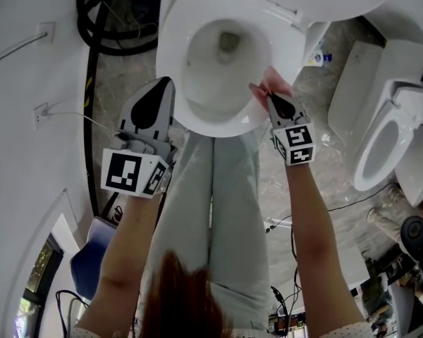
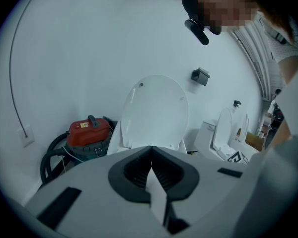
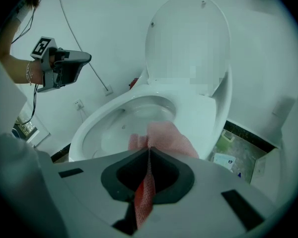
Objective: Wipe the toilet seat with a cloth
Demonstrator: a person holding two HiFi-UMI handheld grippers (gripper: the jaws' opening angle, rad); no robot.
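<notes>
A white toilet with its seat (image 1: 175,55) down and lid up stands in front of me. My right gripper (image 1: 270,94) is shut on a pink cloth (image 1: 271,81) that lies on the seat's front right part. In the right gripper view the cloth (image 3: 165,139) bunches ahead of the closed jaws over the seat (image 3: 198,114). My left gripper (image 1: 157,90) hovers at the seat's front left edge, shut with nothing in it. In the left gripper view the left gripper (image 2: 150,158) points at the raised lid (image 2: 156,110).
A red vacuum (image 2: 88,132) with a black hose (image 1: 92,20) sits left of the toilet by the wall. A second white toilet (image 1: 391,129) stands at the right. Cables run across the stone floor (image 1: 317,189). The person's legs (image 1: 218,210) stand close before the bowl.
</notes>
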